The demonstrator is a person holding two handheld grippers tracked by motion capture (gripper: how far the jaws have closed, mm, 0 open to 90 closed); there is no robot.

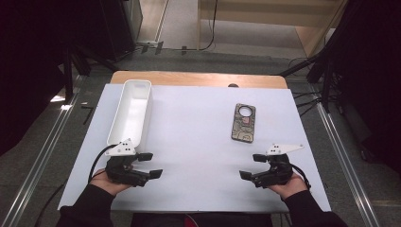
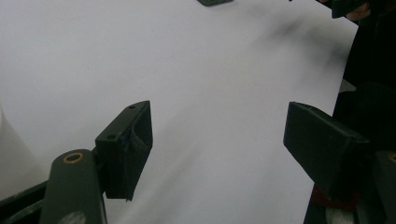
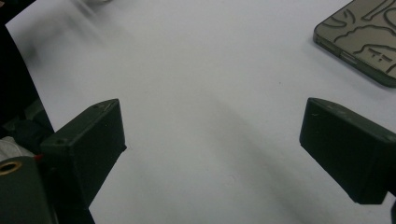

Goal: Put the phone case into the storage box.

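White tray (image 1: 132,111): long, empty, just beyond the left gripper (image 1: 150,164), jaws wide, nothing between.
Phone case (image 1: 244,122): patterned, flat, ahead of the right gripper (image 1: 253,166), jaws spread, empty.
Advice: approach low, straddle the case's narrow width, close squarely.

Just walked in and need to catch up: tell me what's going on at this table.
A person holds a two-jaw gripper in each hand at the near edge of a white table. The left gripper and right gripper are both open and empty. A patterned phone case lies ahead of the right gripper; a white tray sits ahead of the left.
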